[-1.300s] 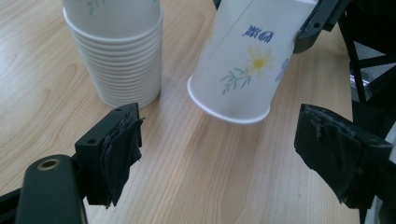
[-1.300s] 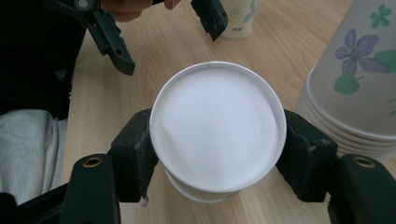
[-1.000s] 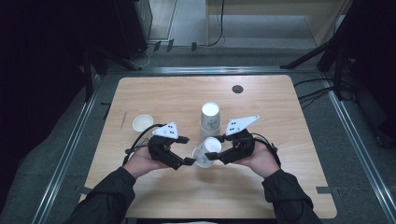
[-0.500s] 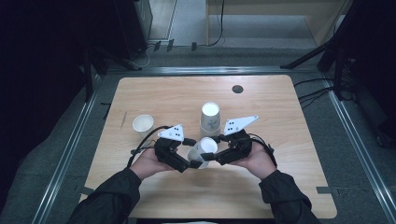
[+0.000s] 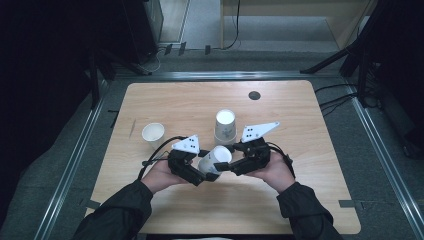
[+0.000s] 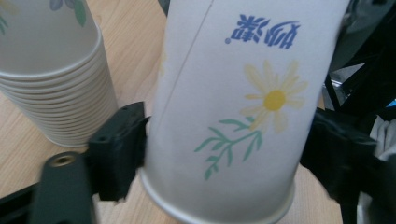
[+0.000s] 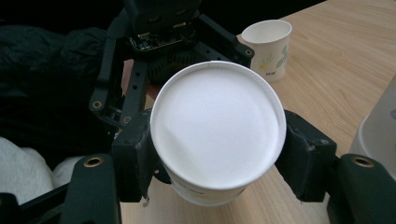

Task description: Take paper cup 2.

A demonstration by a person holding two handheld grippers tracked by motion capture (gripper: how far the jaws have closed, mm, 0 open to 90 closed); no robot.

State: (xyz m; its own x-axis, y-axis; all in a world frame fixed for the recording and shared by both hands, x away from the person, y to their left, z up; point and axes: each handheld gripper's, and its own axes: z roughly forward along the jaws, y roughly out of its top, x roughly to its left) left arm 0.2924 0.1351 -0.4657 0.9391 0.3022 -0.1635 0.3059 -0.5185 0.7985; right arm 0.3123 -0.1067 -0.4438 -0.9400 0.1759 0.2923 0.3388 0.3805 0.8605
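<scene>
Wooden bench [image 5: 165, 107]: just in front of the cup stack [image 5: 225, 126], both the left hand-held gripper [image 5: 202, 176] and right hand-held gripper [image 5: 226, 167] apparently clamp one upturned paper cup [image 5: 215, 159], the left's jaws having just closed.

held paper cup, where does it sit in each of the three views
High view: held paper cup low centre, between the two hand-held grippers.
Left gripper view: centre, upside down, daisy print.
Right gripper view: centre, white base facing the camera.
Shared landmark: the stack of cups.
</scene>
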